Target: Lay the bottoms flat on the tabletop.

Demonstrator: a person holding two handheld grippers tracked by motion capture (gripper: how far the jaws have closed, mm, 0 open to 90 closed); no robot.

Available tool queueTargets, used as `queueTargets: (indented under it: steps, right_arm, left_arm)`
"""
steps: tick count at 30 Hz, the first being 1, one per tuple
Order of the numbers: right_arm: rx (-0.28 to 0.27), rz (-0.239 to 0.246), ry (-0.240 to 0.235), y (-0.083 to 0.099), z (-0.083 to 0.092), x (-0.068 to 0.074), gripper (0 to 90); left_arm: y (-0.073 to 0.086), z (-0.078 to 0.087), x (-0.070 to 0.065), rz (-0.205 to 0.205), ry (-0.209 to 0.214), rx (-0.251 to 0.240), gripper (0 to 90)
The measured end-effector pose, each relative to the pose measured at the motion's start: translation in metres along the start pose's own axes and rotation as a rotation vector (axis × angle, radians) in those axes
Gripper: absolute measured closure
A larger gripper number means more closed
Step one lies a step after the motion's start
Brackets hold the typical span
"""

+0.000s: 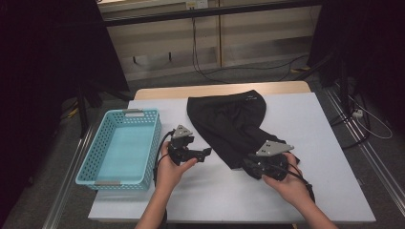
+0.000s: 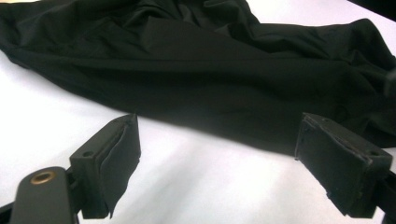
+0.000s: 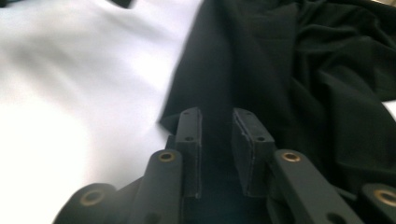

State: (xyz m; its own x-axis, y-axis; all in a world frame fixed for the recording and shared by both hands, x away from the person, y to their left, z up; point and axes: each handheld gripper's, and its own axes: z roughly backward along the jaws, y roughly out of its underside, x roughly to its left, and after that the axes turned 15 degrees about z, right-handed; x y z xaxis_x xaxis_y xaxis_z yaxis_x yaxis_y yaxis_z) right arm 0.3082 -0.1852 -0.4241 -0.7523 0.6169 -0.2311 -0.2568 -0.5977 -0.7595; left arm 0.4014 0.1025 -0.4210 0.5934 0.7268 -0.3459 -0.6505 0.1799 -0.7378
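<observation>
A black garment (image 1: 229,119) lies crumpled on the white table (image 1: 215,195), from the far middle down toward the right. In the left gripper view its dark folds (image 2: 210,70) spread just beyond the jaws. My left gripper (image 1: 206,153) (image 2: 219,149) is open wide a little left of the cloth's near edge, with bare table between its pads. My right gripper (image 1: 246,164) (image 3: 217,121) sits at the garment's near corner. Its pads stand a narrow gap apart, with the cloth's edge (image 3: 303,70) lying in and under that gap, not pinched.
A light blue perforated basket (image 1: 138,113) stands on the table's left side. Cables and dark equipment frames lie on the floor beyond and to the right of the table. White surface stretches in front of both hands.
</observation>
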Motion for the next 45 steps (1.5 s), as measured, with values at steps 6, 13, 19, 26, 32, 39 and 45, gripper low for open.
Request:
queueTargets:
  steps: [6, 13, 19, 26, 32, 39, 45]
  right_arm:
    - [0.036, 0.029, -0.048, 0.004, -0.002, 0.011, 72.9]
    - [0.097, 0.032, 0.009, 0.017, -0.011, 0.007, 73.9]
    - [0.078, 0.039, -0.051, 0.013, -0.005, 0.009, 90.0]
    - [0.026, 0.063, -0.171, -0.003, 0.008, 0.026, 90.0]
    - [0.01, 0.092, -0.227, -0.01, 0.014, 0.037, 90.0]
    - [-0.027, 0.069, -0.28, -0.006, 0.015, 0.037, 80.4]
    - [-0.028, 0.038, -0.17, -0.004, 0.017, 0.026, 59.5]
  left_arm:
    - [-0.002, -0.005, -0.004, 0.006, 0.016, -0.003, 14.2]
    - [-0.002, -0.007, -0.004, 0.002, 0.021, 0.004, 14.2]
    - [-0.002, -0.005, -0.002, 0.008, 0.017, -0.002, 14.1]
    - [-0.002, -0.005, -0.004, 0.01, 0.026, 0.002, 14.1]
    - [-0.001, -0.008, -0.006, 0.009, 0.03, 0.007, 14.0]
    - [0.003, -0.016, -0.004, 0.014, 0.01, 0.04, 14.0]
    - [0.008, -0.017, -0.001, 0.02, -0.035, 0.06, 14.0]
